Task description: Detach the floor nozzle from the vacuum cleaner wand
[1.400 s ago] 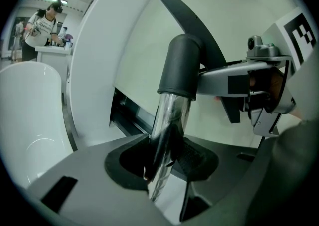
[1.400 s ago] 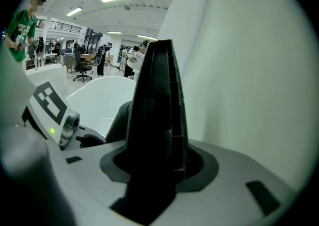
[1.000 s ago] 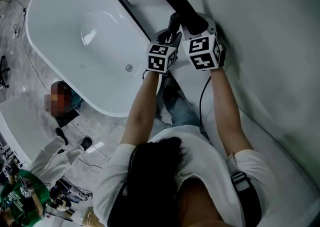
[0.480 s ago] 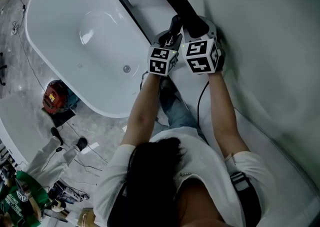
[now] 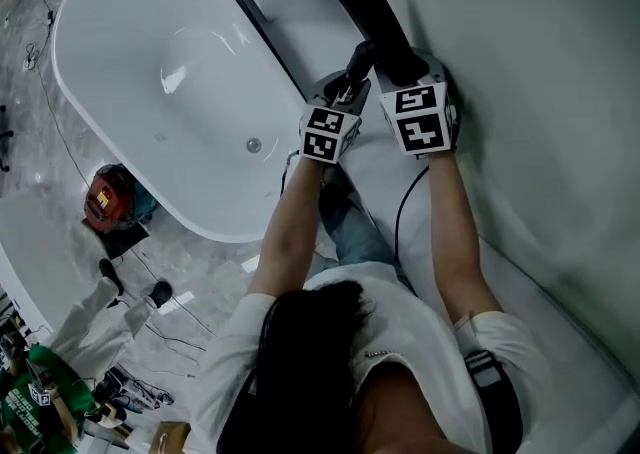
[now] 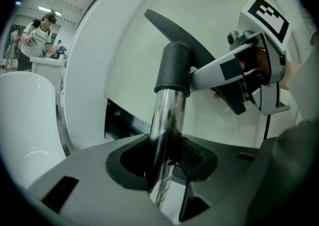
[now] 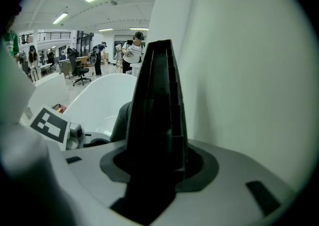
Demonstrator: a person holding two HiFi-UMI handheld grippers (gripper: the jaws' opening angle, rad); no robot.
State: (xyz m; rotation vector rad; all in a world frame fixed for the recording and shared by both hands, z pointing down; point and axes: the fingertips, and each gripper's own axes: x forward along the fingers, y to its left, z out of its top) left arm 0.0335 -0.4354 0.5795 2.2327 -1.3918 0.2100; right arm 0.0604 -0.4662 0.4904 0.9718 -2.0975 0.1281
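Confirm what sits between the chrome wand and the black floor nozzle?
A dark grey collar caps the wand and joins it to the nozzle. The left gripper view shows it.

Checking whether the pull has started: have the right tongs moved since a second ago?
No. In the head view the right tongs, shut on the floor nozzle, keep about the same place right of the bathtub drain; only a slight rightward drift.

**My rig from above**

I wear a white short-sleeved top (image 5: 400, 327) and, I think, blue jeans (image 5: 360, 232). The left gripper (image 5: 352, 82) and right gripper (image 5: 400, 67) are grey. Each bears a black-and-white marker cube (image 5: 326, 133), and a black cable (image 5: 398, 217) leaves the right one.
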